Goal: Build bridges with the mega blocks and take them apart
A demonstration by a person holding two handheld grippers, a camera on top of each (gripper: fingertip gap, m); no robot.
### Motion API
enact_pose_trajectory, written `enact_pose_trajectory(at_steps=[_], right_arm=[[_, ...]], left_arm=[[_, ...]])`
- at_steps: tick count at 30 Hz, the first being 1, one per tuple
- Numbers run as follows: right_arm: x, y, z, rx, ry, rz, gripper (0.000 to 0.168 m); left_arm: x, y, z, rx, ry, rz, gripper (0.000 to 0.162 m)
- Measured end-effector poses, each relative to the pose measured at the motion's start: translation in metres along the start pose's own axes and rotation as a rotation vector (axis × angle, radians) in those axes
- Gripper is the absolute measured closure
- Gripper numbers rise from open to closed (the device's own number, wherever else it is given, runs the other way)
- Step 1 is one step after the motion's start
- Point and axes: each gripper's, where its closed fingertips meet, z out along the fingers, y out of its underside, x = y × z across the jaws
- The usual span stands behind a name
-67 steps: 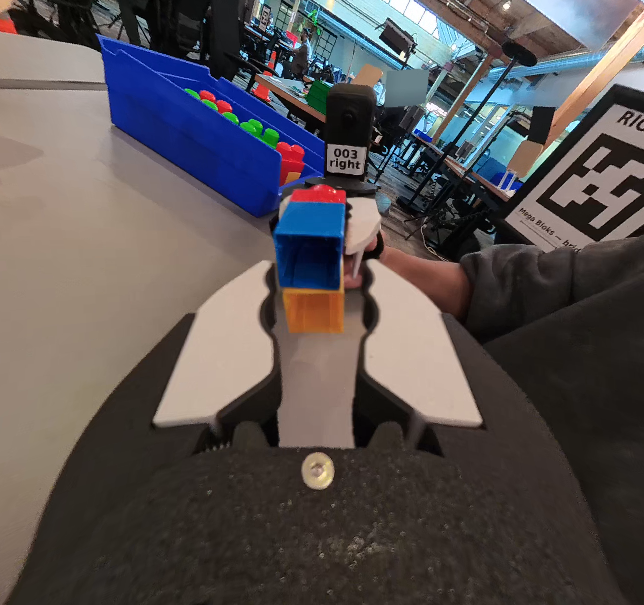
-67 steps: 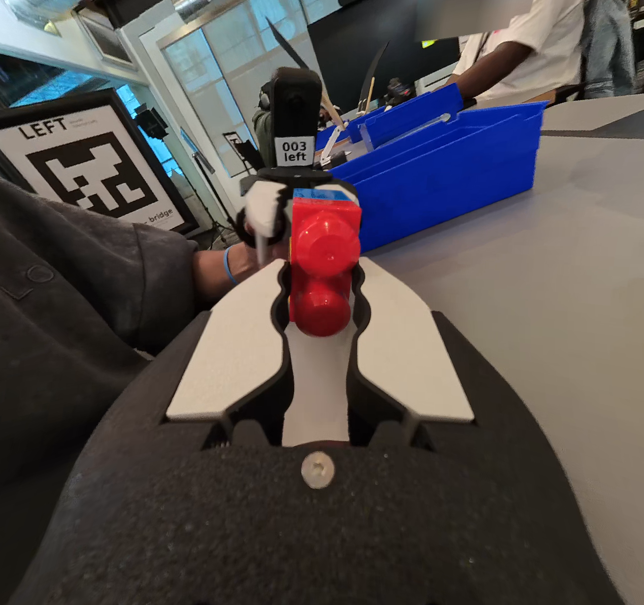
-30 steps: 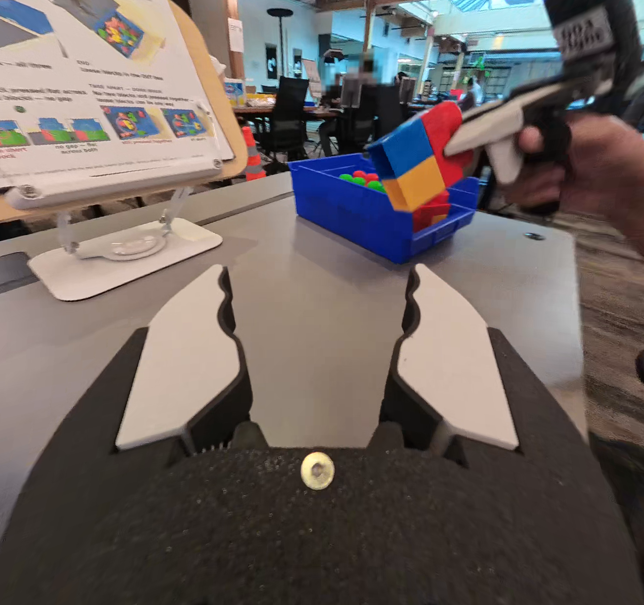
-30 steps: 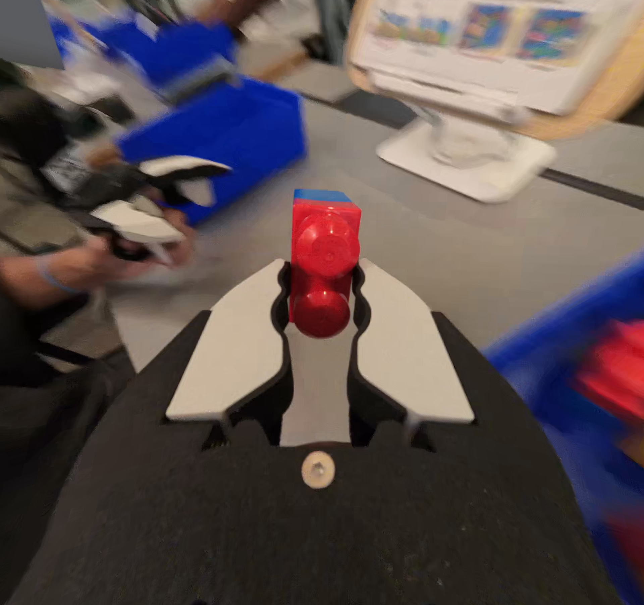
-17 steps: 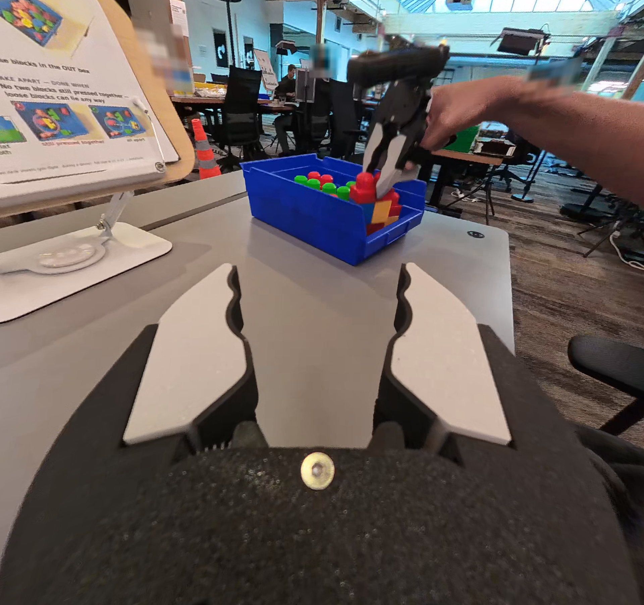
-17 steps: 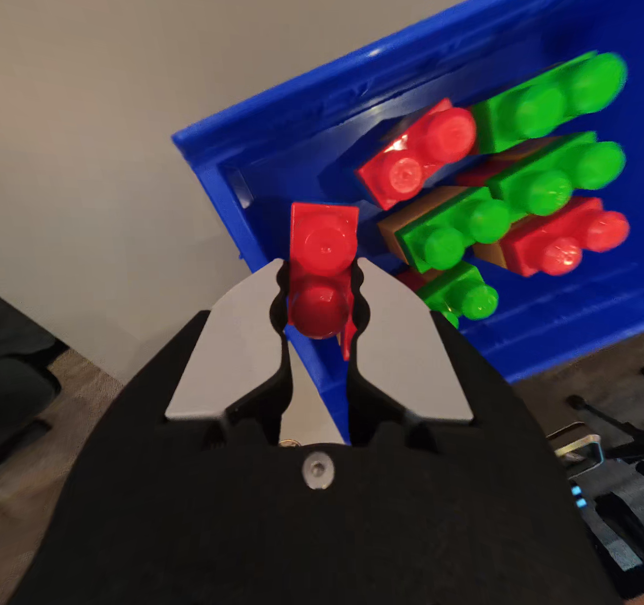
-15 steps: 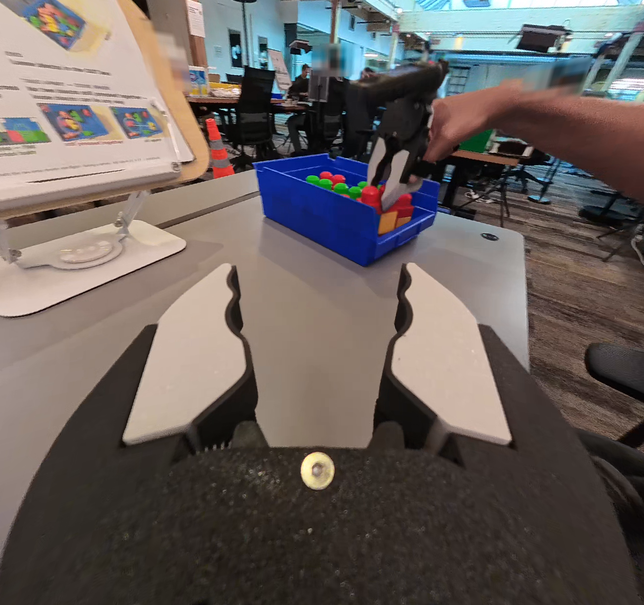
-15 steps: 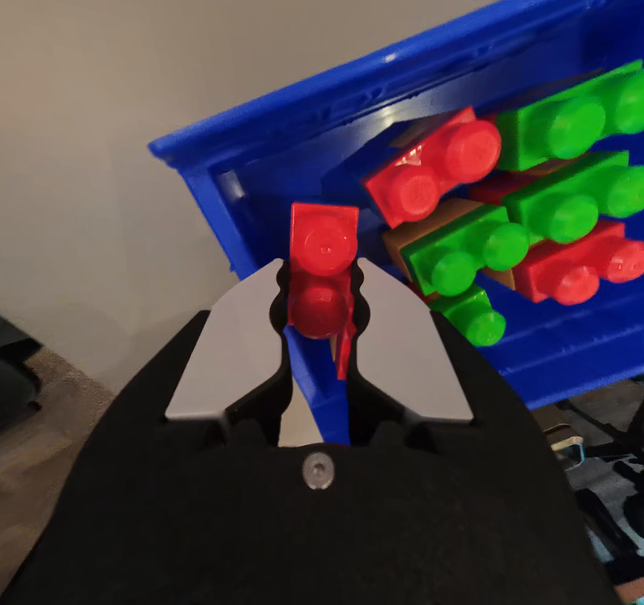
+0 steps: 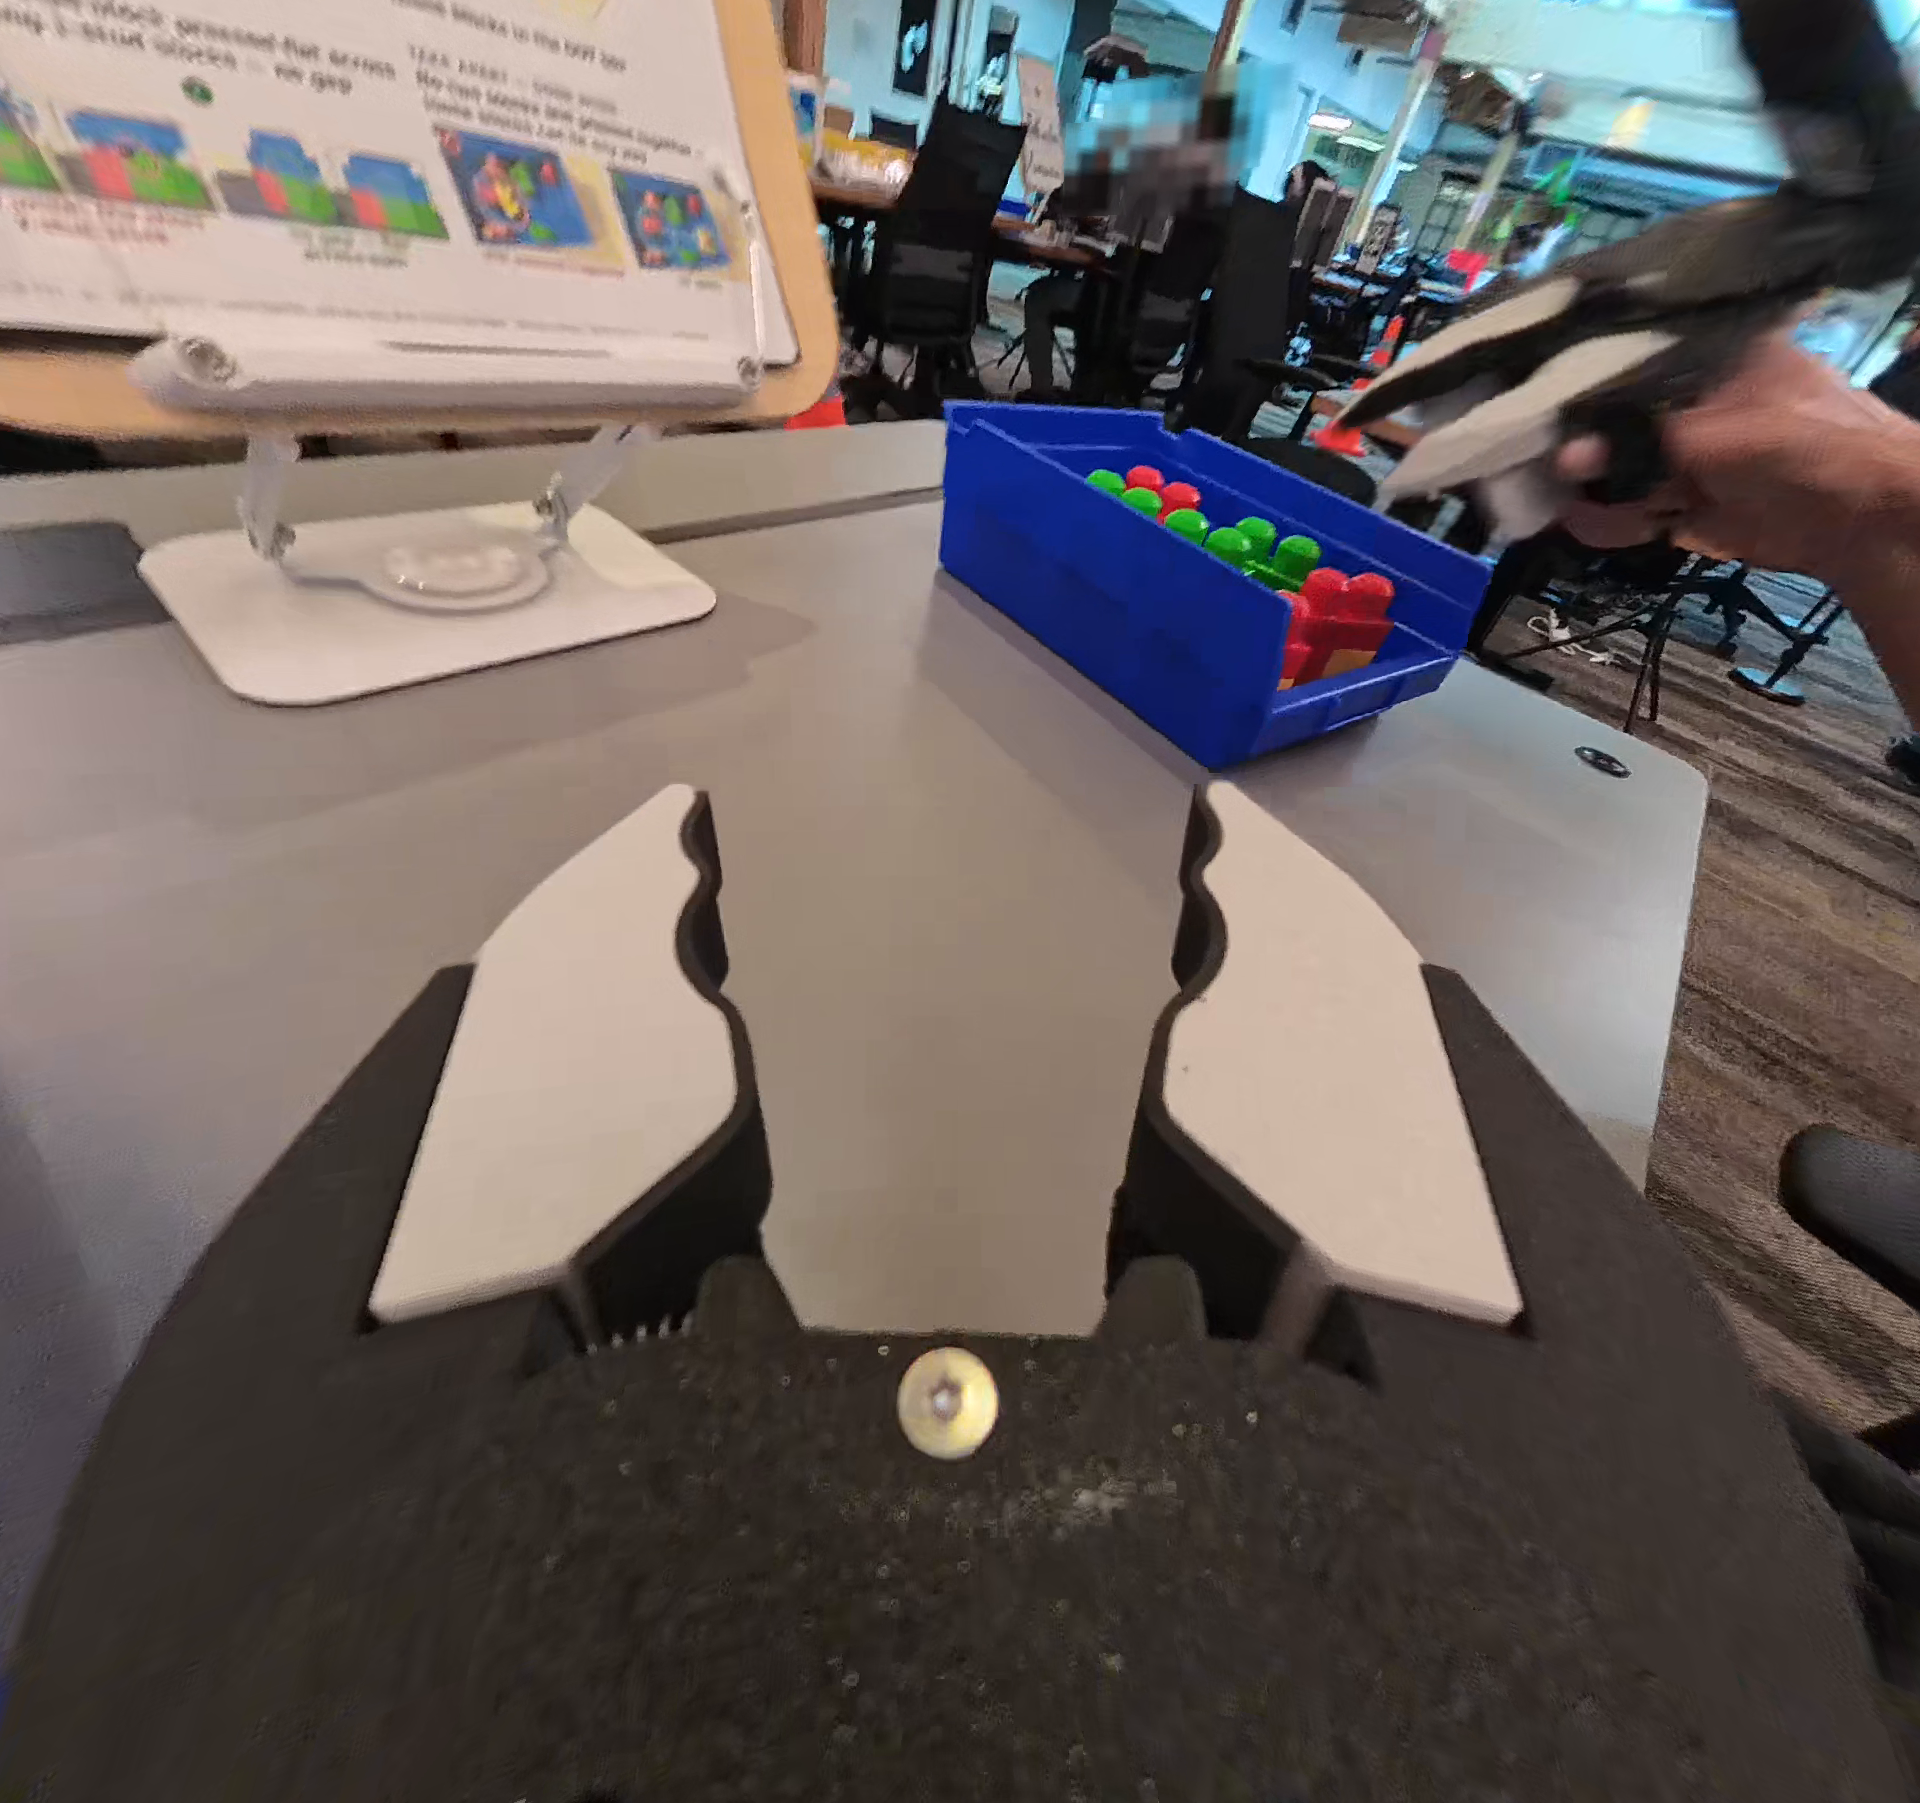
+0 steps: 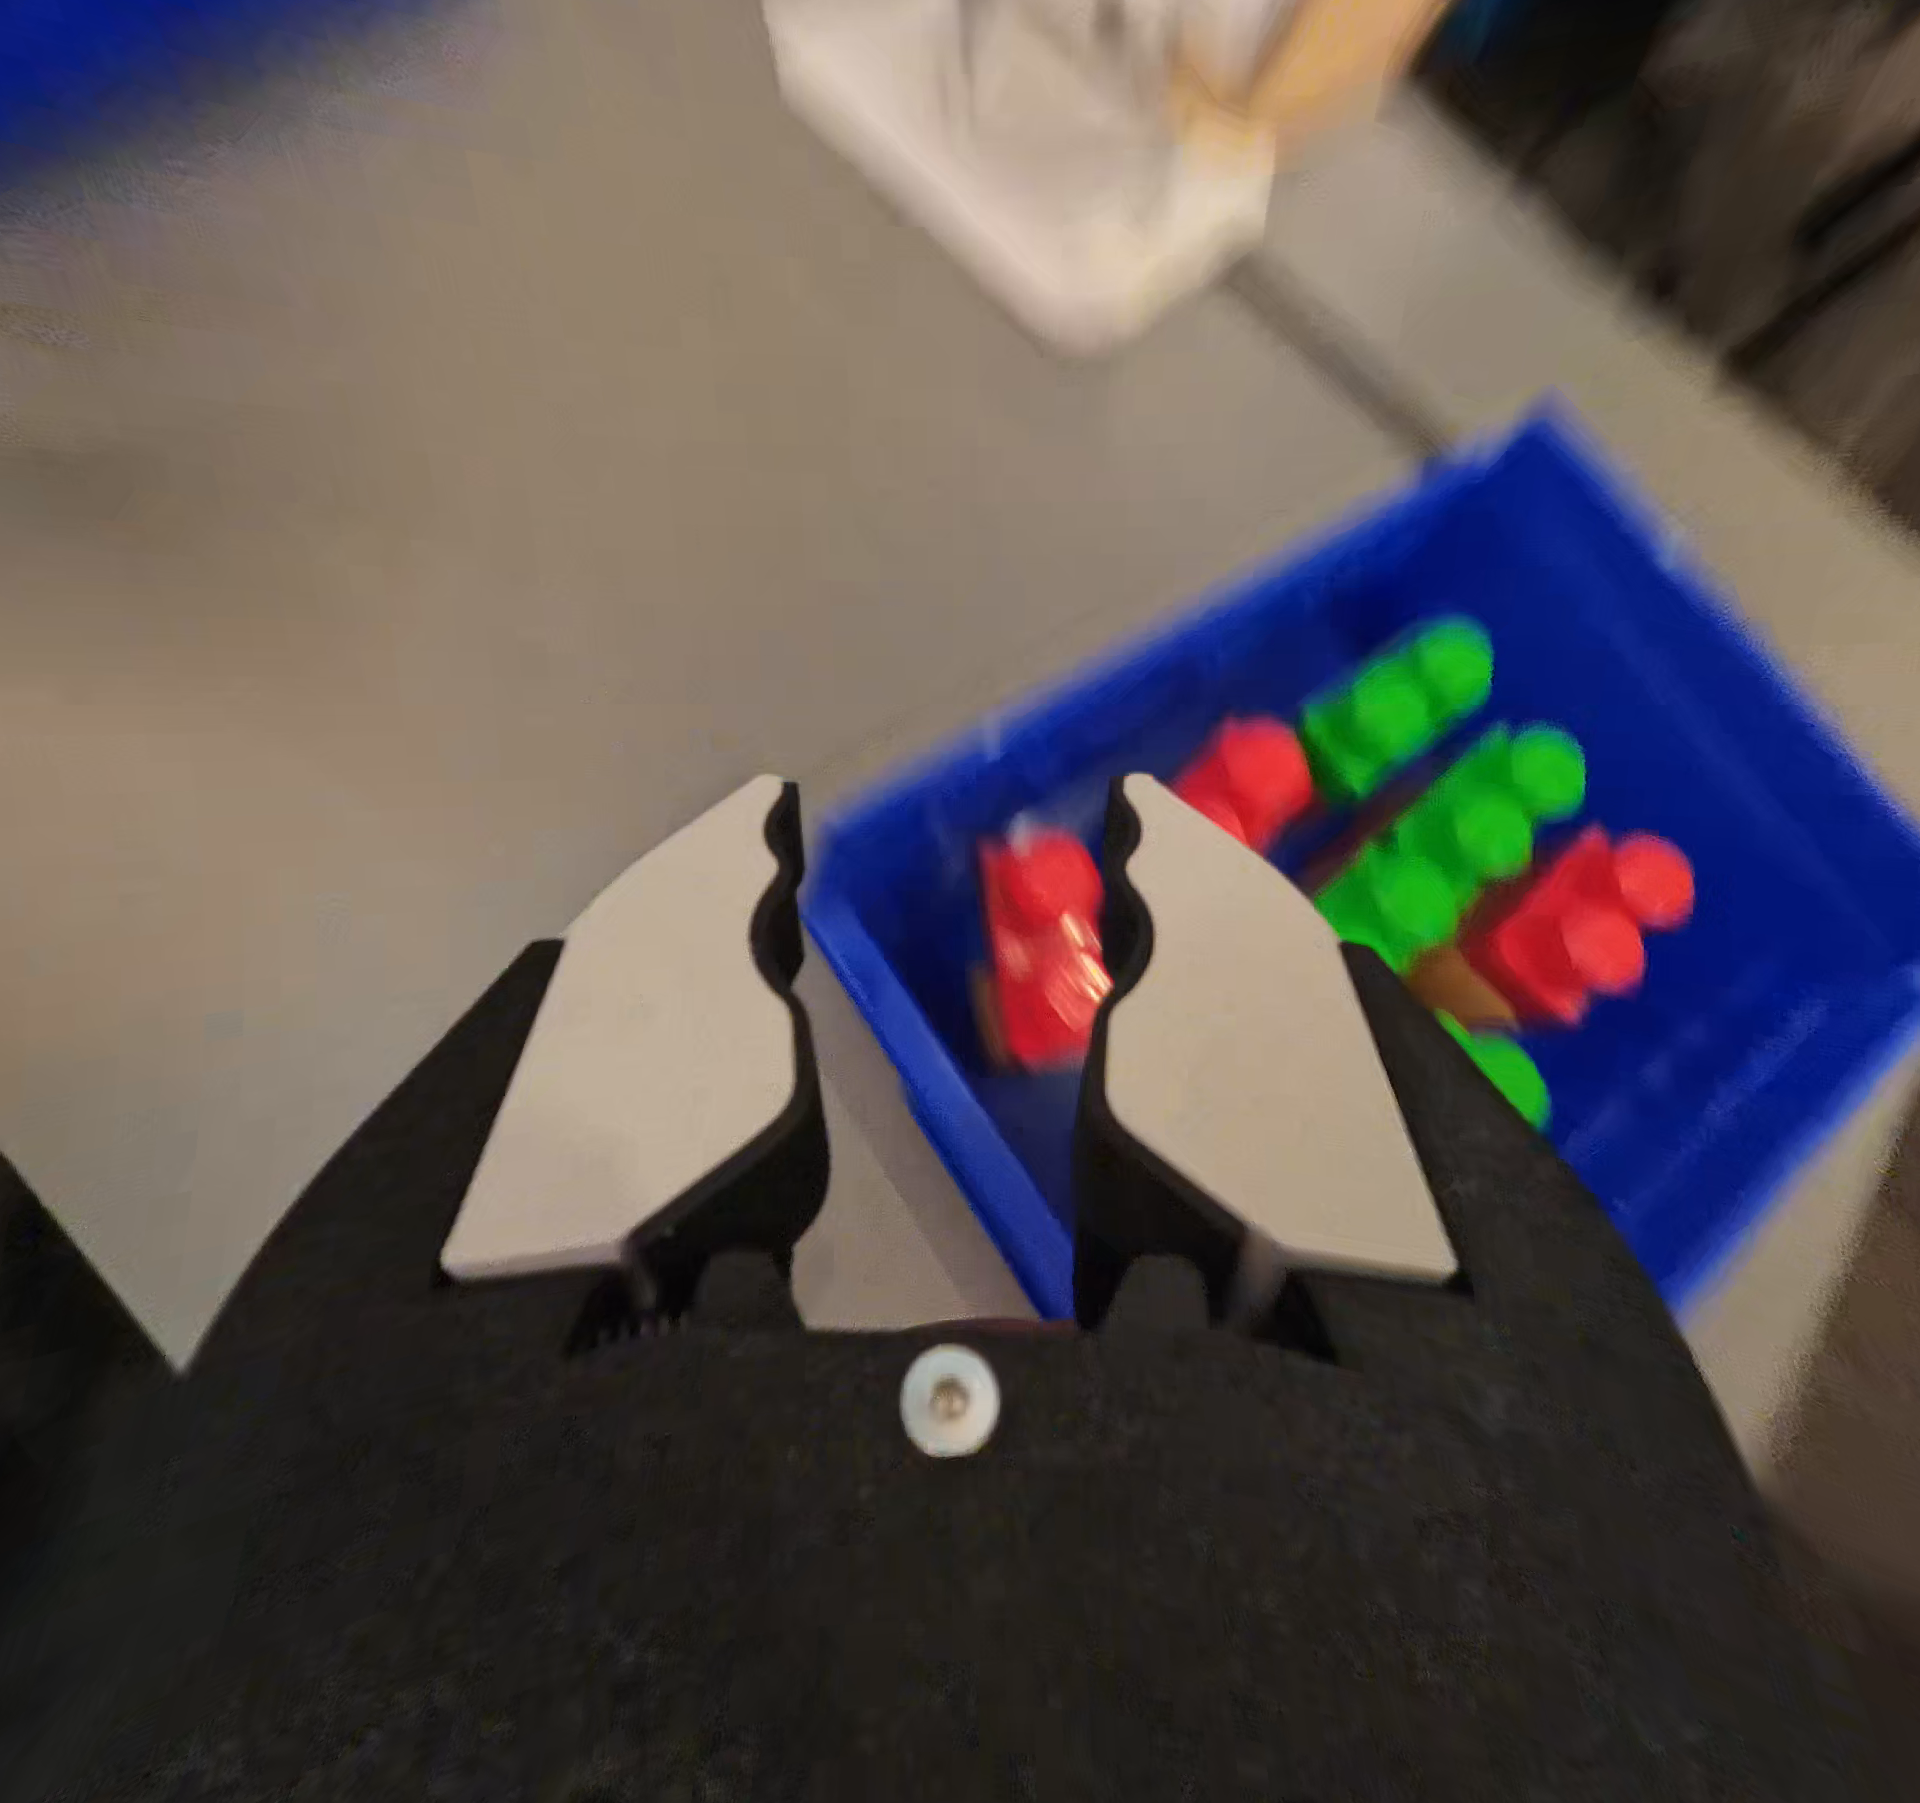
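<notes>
Looking along the grey table [image 9: 935,714] from low down in the left wrist view, taking in the whole blue bin [image 9: 1164,600], an instruction board on a white stand [image 9: 416,590] well to the bin's left, and an office of chairs and desks behind the bin. Seeing the right gripper [image 9: 1382,444] there too, blurred, held in a hand [image 9: 1766,486] in the air just right of the bin and above its rim, tips pointing back toward the bin, jaws slightly apart with nothing between them. Peering steeply down into the bin [image 10: 1683,673] in the right wrist view, smeared by motion blur, with the right gripper [image 10: 951,797] hanging over the bin's near corner, jaws parted and gripping nothing. Lying inside the bin: red mega blocks [image 10: 1039,943] nearest that corner, green mega blocks [image 10: 1455,818] farther in, studs facing up, some resting on brownish-orange pieces. Showing the same blocks from the side in the left wrist view, a row of green studs [image 9: 1236,538] deeper in the bin and red blocks [image 9: 1340,610] piled at its open front end. Holding the left gripper [image 9: 945,818] low over bare table well short of the bin, jaws spread wide and empty.
</notes>
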Motion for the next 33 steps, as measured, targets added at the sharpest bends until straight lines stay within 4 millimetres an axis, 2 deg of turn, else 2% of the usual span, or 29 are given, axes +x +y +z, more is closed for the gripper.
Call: enact_pose_trajectory(at_steps=[1, 2, 4, 6, 8, 9, 12, 16, 21, 24, 26, 28, 30, 33], right_arm=[[-0.022, -0.026, -0.013, 0.208, -0.002, 0.03, 0.113], [-0.044, -0.044, -0.023, 0.388, 0.009, 0.073, 0.113], [-0.085, -0.051, -0.023, 0.589, 0.029, 0.172, 0.112], [-0.127, -0.038, 0.002, 0.625, 0.014, 0.231, 0.117], [-0.166, -0.024, 0.035, 0.571, -0.057, 0.284, 0.114], [-0.179, -0.016, 0.047, 0.51, -0.078, 0.284, 0.106], [-0.191, -0.002, 0.061, 0.45, -0.059, 0.254, 0.107], [-0.176, 0.016, 0.067, 0.401, 0.01, 0.206, 0.108], [-0.166, 0.013, 0.061, 0.42, 0.03, 0.194, 0.111], [-0.149, 0.011, 0.047, 0.464, 0.102, 0.183, 0.114], [-0.119, 0.016, 0.03, 0.516, 0.214, 0.198, 0.118], [-0.078, 0.03, 0.005, 0.6, 0.323, 0.338, 0.118], [-0.036, 0.056, -0.022, 0.632, 0.45, 0.481, 0.114], [0.019, 0.104, -0.066, 0.607, 0.725, 0.548, 0.113]], left_arm=[[-0.004, 0.001, -0.003, -0.014, -0.017, -0.018, 0.078], [-0.007, 0.0, -0.008, -0.016, -0.034, -0.034, 0.079], [-0.01, -0.001, -0.017, -0.004, -0.063, -0.04, 0.08], [-0.009, 0.003, -0.027, -0.006, -0.101, -0.001, 0.08], [-0.005, 0.01, -0.034, -0.023, -0.125, 0.035, 0.079], [0.0, 0.013, -0.037, -0.031, -0.121, 0.043, 0.078], [0.008, 0.022, -0.041, -0.054, -0.119, 0.056, 0.079], [0.01, 0.027, -0.037, -0.071, -0.122, 0.087, 0.078], [0.004, 0.045, -0.029, -0.124, -0.134, 0.068, 0.079], [0.011, 0.05, -0.011, -0.146, -0.118, 0.015, 0.079], [0.034, 0.048, 0.015, -0.172, -0.051, -0.011, 0.079], [0.067, 0.046, 0.05, -0.197, 0.048, -0.001, 0.084], [0.099, 0.049, 0.089, -0.233, 0.117, 0.036, 0.085], [0.125, 0.047, 0.152, -0.243, 0.093, 0.061, 0.086]])
